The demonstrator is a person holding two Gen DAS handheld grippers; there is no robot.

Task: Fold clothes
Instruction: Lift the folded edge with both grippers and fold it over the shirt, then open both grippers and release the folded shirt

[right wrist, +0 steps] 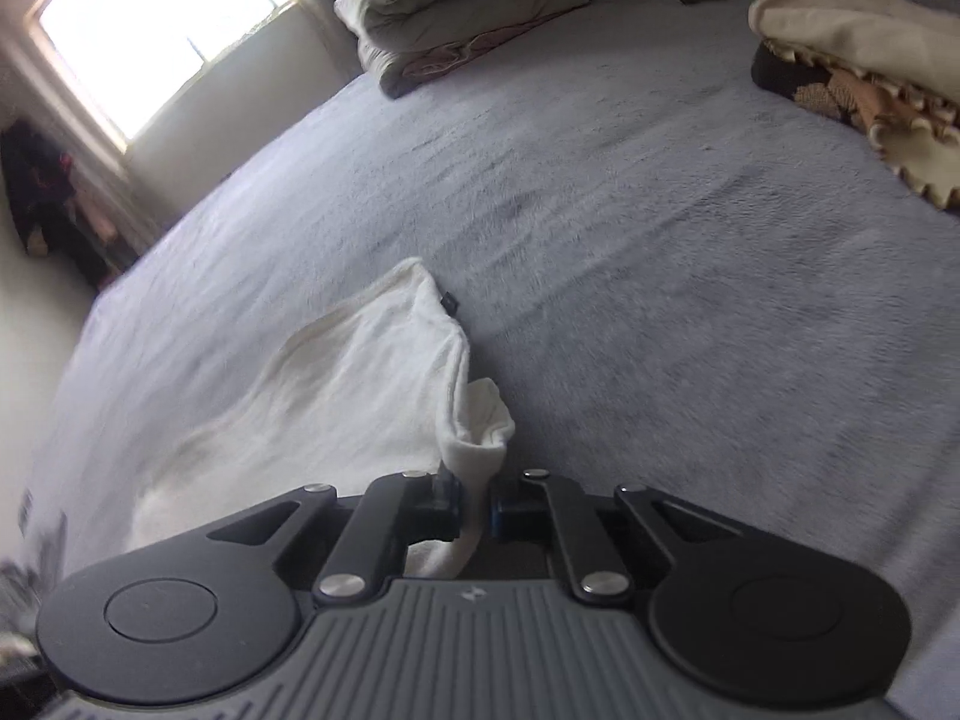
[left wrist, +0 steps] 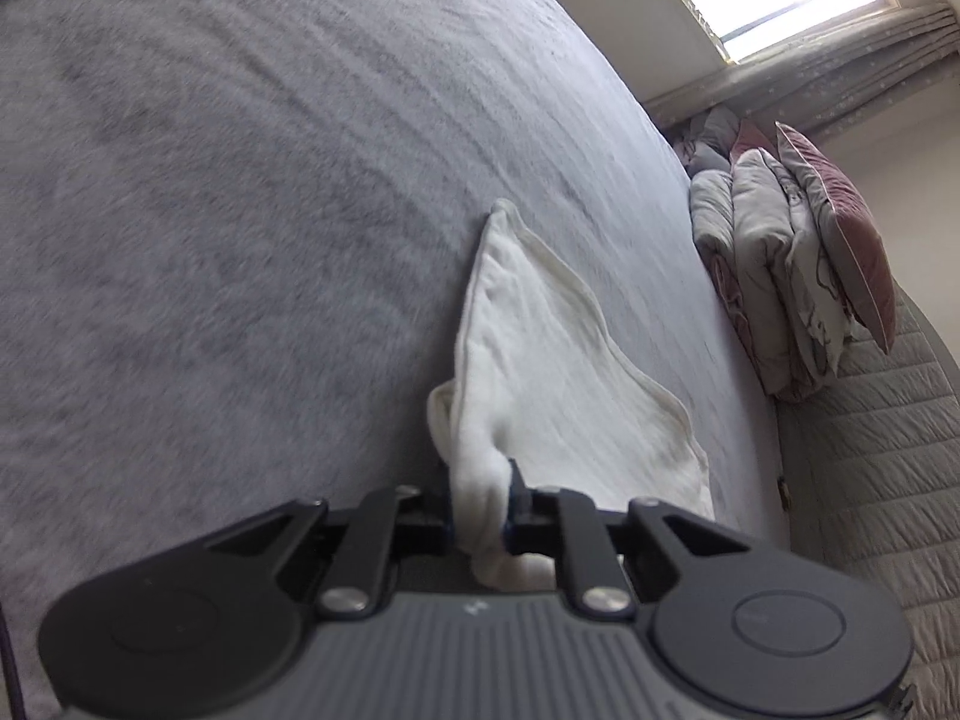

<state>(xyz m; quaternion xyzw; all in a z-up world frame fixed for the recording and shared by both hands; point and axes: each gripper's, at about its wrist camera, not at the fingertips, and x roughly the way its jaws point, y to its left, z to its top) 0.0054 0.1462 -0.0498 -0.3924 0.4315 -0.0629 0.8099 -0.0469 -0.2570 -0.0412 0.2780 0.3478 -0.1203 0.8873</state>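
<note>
A white cloth (left wrist: 540,372) lies on a grey fleece bed cover (left wrist: 240,210), stretched out ahead of both grippers. My left gripper (left wrist: 480,504) is shut on a bunched corner of it, the fabric pinched between the black fingers and hanging down behind them. In the right wrist view the same white cloth (right wrist: 348,384) spreads to the left, with a small dark tag near its far corner. My right gripper (right wrist: 477,498) is shut on another bunched corner of it. Both held corners are lifted slightly off the bed cover (right wrist: 660,270).
Folded quilts and a pink pillow (left wrist: 798,276) are stacked against a quilted headboard (left wrist: 882,480). The same pile (right wrist: 456,6) sits at the far end. A cream and patterned heap of garments (right wrist: 864,72) lies at the right. A bright window (right wrist: 156,18) is on the left.
</note>
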